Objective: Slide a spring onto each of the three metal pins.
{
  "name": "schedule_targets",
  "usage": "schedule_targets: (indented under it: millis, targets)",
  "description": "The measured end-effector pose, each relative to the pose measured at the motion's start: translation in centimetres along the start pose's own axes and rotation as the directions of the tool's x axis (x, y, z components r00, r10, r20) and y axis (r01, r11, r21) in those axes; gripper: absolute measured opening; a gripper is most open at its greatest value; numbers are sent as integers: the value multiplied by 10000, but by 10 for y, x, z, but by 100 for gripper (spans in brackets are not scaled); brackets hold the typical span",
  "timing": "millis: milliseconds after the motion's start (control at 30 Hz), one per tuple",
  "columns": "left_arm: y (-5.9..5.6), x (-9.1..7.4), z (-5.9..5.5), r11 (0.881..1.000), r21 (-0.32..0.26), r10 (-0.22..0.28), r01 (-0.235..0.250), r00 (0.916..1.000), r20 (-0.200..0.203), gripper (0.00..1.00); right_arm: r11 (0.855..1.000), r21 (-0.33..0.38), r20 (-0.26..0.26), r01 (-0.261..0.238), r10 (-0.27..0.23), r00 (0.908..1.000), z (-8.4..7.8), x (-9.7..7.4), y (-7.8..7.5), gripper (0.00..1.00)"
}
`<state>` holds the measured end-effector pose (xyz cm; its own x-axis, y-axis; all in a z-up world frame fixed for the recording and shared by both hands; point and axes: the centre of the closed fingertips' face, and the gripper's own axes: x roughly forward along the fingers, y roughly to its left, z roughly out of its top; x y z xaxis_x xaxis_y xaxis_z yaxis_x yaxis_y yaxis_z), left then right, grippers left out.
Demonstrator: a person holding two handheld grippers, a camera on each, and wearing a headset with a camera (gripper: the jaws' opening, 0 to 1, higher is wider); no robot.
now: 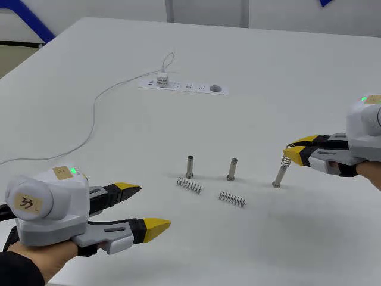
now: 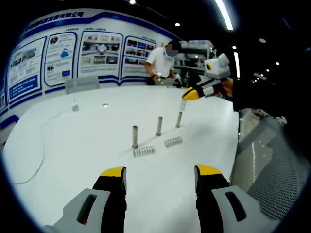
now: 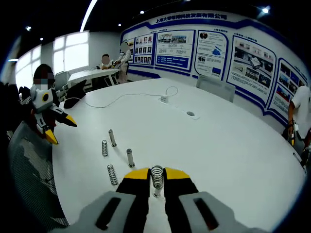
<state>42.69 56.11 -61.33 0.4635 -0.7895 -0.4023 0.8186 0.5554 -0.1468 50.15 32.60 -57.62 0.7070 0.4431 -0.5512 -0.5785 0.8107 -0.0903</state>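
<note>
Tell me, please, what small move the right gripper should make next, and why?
Probably ease the right gripper down along the pin so the spring slides down it. Its jaws grip the spring right at the pin's top, and the pin leans instead of standing upright like the other two pins, so a gentle push along its axis seems safest.
</note>
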Motion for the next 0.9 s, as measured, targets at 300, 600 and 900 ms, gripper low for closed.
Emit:
schedule_targets:
  millis: [300, 600, 900]
  targets:
    - [1, 0, 0, 10000, -19, 26, -26, 10000, 3, 58, 9994, 329, 32, 101, -102, 9999, -6, 6, -4, 12]
    - [1, -1, -1, 10000, -37, 56, -56, 10000, -10, 58, 9981, 608, 7, 102, -103, 9999, -15, 11, -6, 12]
    - [1, 0, -1, 10000, -35, 60, -60, 10000, -18, 57, 9975, 690, -177, 122, -110, 9998, -29, 19, -4, 12]
